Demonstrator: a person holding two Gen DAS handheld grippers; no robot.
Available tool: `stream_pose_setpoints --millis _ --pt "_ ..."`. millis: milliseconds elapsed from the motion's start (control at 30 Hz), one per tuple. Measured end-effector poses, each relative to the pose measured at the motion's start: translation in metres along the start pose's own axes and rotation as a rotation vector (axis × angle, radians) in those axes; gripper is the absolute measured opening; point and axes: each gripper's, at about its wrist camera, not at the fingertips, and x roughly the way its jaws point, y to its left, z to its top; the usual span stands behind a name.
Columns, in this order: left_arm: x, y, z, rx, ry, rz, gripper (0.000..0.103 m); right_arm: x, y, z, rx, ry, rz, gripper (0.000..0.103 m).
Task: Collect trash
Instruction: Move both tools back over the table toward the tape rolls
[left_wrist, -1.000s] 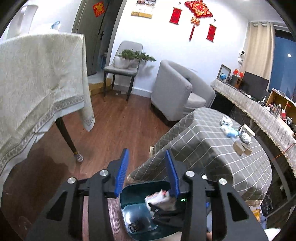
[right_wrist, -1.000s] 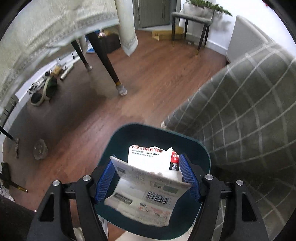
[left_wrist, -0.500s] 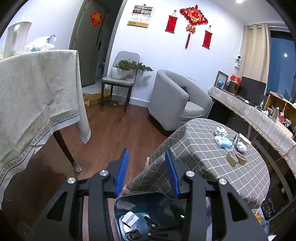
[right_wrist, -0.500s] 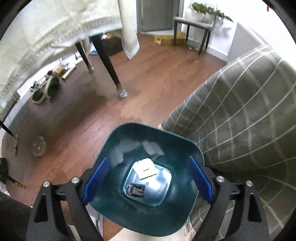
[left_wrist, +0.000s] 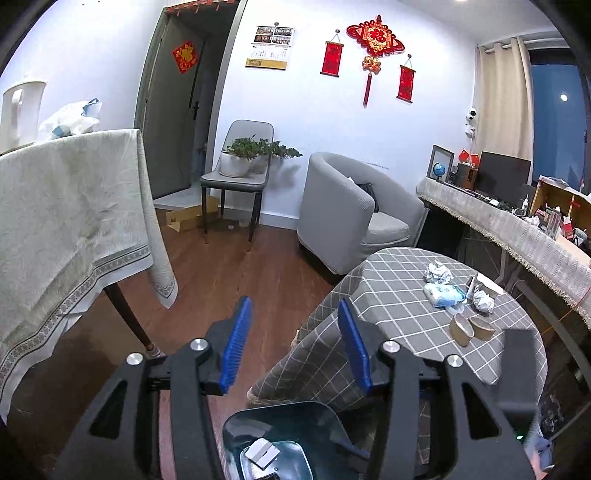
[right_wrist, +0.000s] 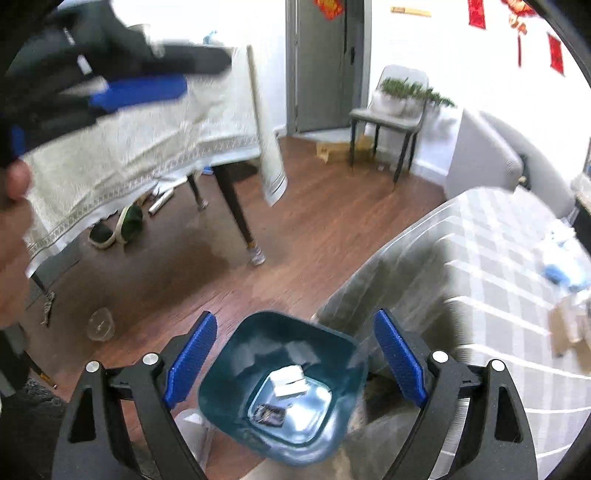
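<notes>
I am holding my right gripper (right_wrist: 291, 356) above the teal bin (right_wrist: 284, 387), its blue pads standing wide apart with nothing between them. A white folded paper (right_wrist: 289, 380) and a small dark wrapper (right_wrist: 267, 411) are lying on the bin's bottom. My left gripper (left_wrist: 291, 343) is pointing out over the wooden floor; its jaws have just been opening and are gripping nothing. Just beyond the bin, the checked tablecloth (left_wrist: 388, 295) is hanging down. Farther back on that table, crumpled foil balls (left_wrist: 437, 273), a blue-and-white packet (left_wrist: 443, 294) and two brown paper cups (left_wrist: 471, 328) are waiting, clustered near one another.
</notes>
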Motion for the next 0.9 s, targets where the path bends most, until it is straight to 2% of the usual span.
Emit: stream_pose_setpoints --millis 233,600,900 --pt "0.015 -0.031 -0.003 0.014 0.019 -0.034 0.068 -0.033 -0.035 -0.001 0.029 -0.055 -0.057 0.088" --pt "0.041 -0.097 -0.015 0.088 0.074 -0.131 0.082 -0.077 -0.124 -0.022 0.118 -0.082 -0.146 0.088" --pt "0.071 -0.142 -0.026 0.134 0.128 -0.187 0.084 -0.101 -0.187 -0.045 0.181 -0.077 -0.219 0.088"
